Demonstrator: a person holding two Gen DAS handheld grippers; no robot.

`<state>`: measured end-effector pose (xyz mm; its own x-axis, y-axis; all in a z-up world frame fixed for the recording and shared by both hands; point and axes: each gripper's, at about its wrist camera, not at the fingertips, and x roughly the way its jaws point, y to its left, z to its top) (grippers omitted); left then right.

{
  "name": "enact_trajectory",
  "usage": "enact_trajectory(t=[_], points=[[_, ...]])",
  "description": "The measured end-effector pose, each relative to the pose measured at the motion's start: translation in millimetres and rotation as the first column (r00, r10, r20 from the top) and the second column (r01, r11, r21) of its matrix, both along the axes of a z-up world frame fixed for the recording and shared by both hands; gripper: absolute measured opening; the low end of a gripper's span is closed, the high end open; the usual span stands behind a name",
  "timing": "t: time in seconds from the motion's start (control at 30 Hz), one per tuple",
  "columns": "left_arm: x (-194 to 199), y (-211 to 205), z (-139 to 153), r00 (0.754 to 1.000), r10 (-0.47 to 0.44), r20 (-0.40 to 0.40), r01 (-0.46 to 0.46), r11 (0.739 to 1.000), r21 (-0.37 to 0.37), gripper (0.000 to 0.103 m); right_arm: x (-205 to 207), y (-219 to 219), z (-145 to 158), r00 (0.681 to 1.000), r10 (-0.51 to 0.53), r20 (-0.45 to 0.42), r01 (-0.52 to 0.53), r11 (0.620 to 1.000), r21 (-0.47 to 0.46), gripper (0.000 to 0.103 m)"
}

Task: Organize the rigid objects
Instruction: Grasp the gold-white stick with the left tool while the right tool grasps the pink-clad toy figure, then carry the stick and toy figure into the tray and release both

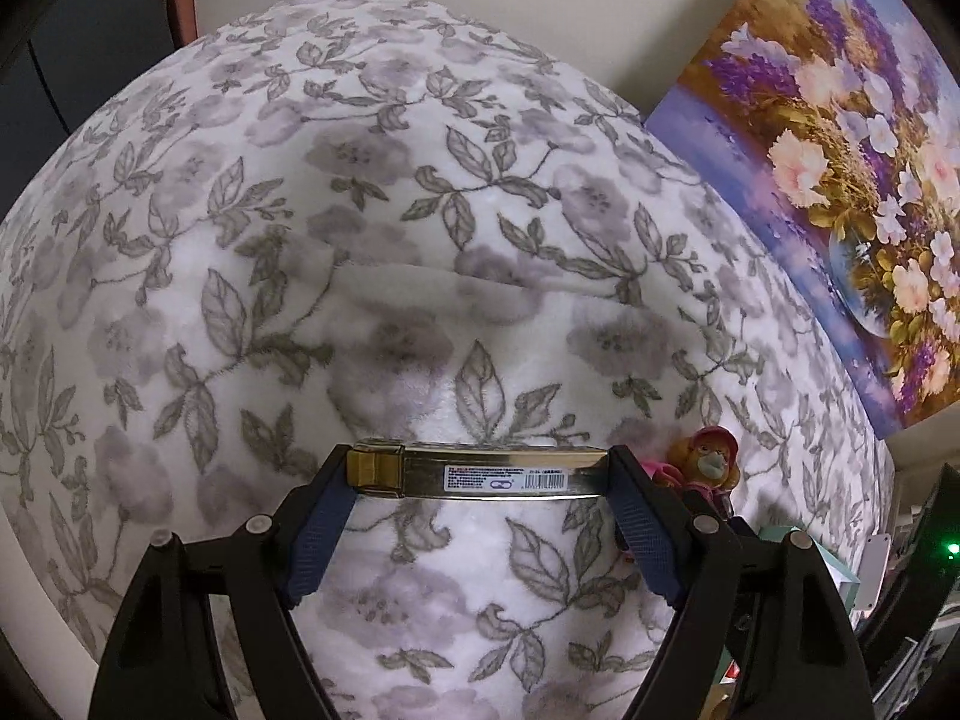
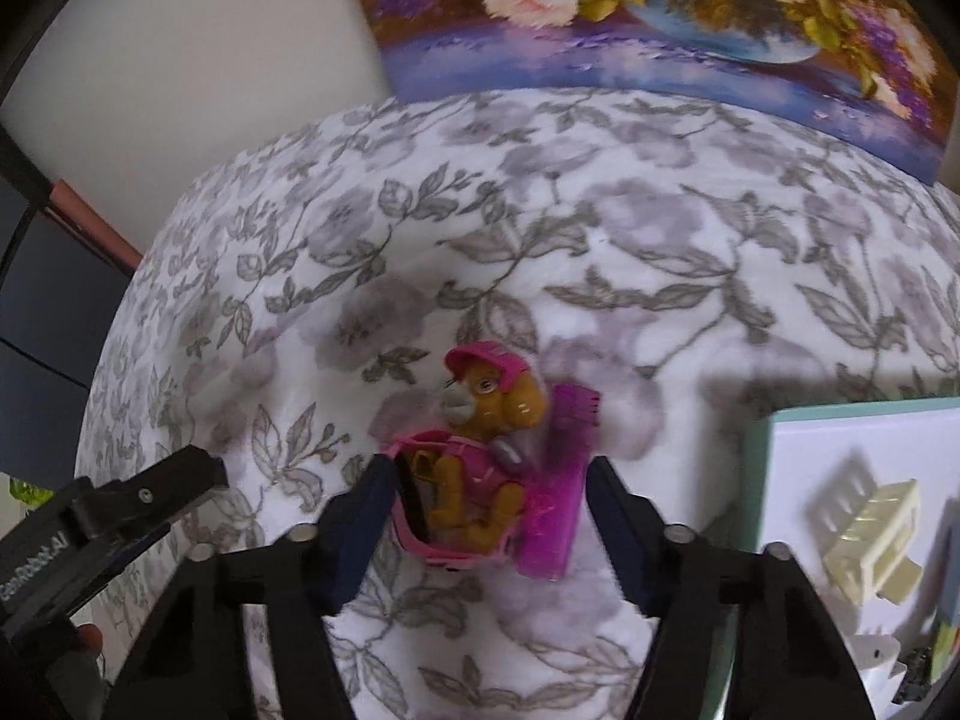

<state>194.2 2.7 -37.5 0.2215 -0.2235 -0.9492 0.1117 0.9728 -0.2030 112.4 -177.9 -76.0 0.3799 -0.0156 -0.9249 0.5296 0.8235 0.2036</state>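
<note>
A flat gold tin [image 1: 480, 474] with a barcode label hangs lengthwise between the pads of the left gripper [image 1: 480, 480], clamped at both ends above the flowered plush blanket [image 1: 420, 240]. A pink-capped toy pup in a pink vehicle [image 2: 480, 462] lies on the blanket between the right gripper's [image 2: 486, 510] fingers; whether the pads press it I cannot tell. A pale box [image 2: 840, 510] with cream plastic parts sits to the right, and a flower painting [image 2: 660, 18] leans against the wall behind
</note>
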Motion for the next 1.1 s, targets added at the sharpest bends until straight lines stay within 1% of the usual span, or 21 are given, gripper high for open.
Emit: enact_trajectory(t=[0.03, 0.1, 0.13, 0.17, 0.2, 0.47, 0.77, 1.0, 1.1], points=[[0.1, 0.2, -1.3, 1.0, 0.0, -0.006, 0.0, 1.0, -0.004, 0.083, 1.2, 1.3, -1.3, 1.0, 0.003, -0.006, -0.003, 1.0, -0.003, 0.062], [0.0, 0.0, -2.7, 1.0, 0.004, -0.009, -0.004, 1.0, -0.009, 0.083, 4.2, 3.5, -5.2, 1.0, 0.002, -0.025, -0.002, 1.0, -0.012, 0.055], [0.1, -0.2, -2.6, 1.0, 0.003, -0.008, -0.003, 1.0, -0.01, 0.083, 5.2, 4.0, -7.0, 0.999, -0.003, -0.033, 0.003, 1.0, -0.014, 0.053], [0.0, -0.6, -1.8, 1.0, 0.001, -0.007, -0.001, 1.0, -0.01, 0.083, 5.6, 3.9, -7.1, 0.999, -0.004, -0.034, 0.004, 1.0, -0.018, 0.047], [0.1, -1.0, -1.3, 1.0, -0.001, -0.006, 0.001, 1.0, -0.012, 0.083, 6.7, 4.9, -6.9, 0.999, -0.003, -0.038, 0.002, 1.0, -0.029, 0.046], [-1.3, 0.6, 4.6, 1.0, -0.001, 0.005, 0.001, 1.0, -0.018, 0.083, 4.1, 4.0, -3.7, 0.999, -0.013, -0.036, 0.012, 0.999, -0.044, 0.045], [-14.8, -3.4, 33.9, 0.997, -0.016, 0.07, 0.017, 1.0, -0.019, 0.083, -17.2, 4.2, 25.0, 1.0, -0.022, 0.018, 0.023, 0.998, -0.062, 0.045], [-32.0, -15.5, 55.3, 0.991, -0.057, 0.122, 0.058, 0.998, -0.009, 0.083, -41.6, 5.2, 52.4, 0.998, -0.028, 0.059, 0.033, 0.996, -0.077, 0.045], [-40.8, -22.5, 61.4, 0.987, -0.084, 0.136, 0.086, 0.996, -0.006, 0.083, -51.8, 1.9, 58.6, 0.997, -0.042, 0.063, 0.046, 0.996, -0.07, 0.045]])
